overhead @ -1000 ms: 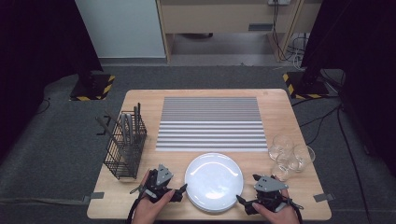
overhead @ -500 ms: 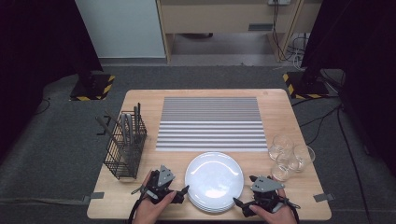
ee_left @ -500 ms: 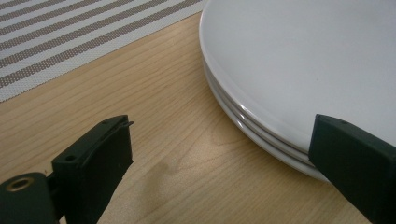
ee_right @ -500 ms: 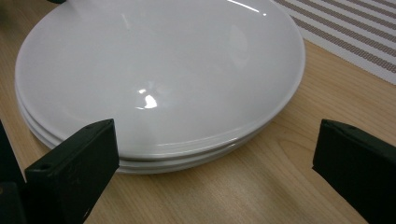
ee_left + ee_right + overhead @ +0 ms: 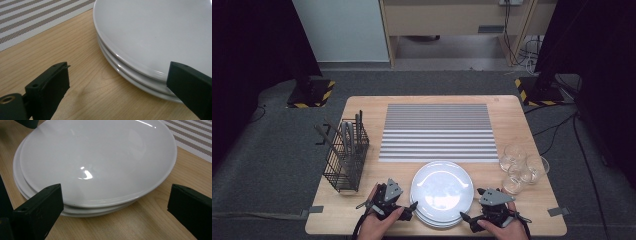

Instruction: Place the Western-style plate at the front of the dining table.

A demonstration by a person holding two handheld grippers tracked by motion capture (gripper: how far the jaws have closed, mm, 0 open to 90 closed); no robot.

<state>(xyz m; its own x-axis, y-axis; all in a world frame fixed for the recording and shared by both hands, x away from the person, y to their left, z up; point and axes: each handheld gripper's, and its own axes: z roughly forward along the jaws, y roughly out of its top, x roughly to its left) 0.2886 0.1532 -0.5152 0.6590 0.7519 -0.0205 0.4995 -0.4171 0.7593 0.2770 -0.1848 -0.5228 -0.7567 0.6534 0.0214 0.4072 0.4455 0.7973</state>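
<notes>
The stack of white plates (image 5: 442, 192) sat at the near edge of the wooden table (image 5: 507, 112), just in front of the striped mat (image 5: 437, 131). In the left gripper view I counted three plates (image 5: 160, 37), their rims slightly offset. I had the left gripper (image 5: 408, 210) just beside the stack's left rim, jaws spread wide and empty; one jaw stood over bare wood, the other against the rim, though I could not tell whether it touched. The right gripper (image 5: 468, 219) was at the stack's right near rim, jaws also wide apart, gripping nothing, with the plates' (image 5: 97, 162) edge between them. Three clear glasses (image 5: 522, 167) stood clustered right of the stack, and a black wire cutlery basket (image 5: 344, 157) stood well to its left.
</notes>
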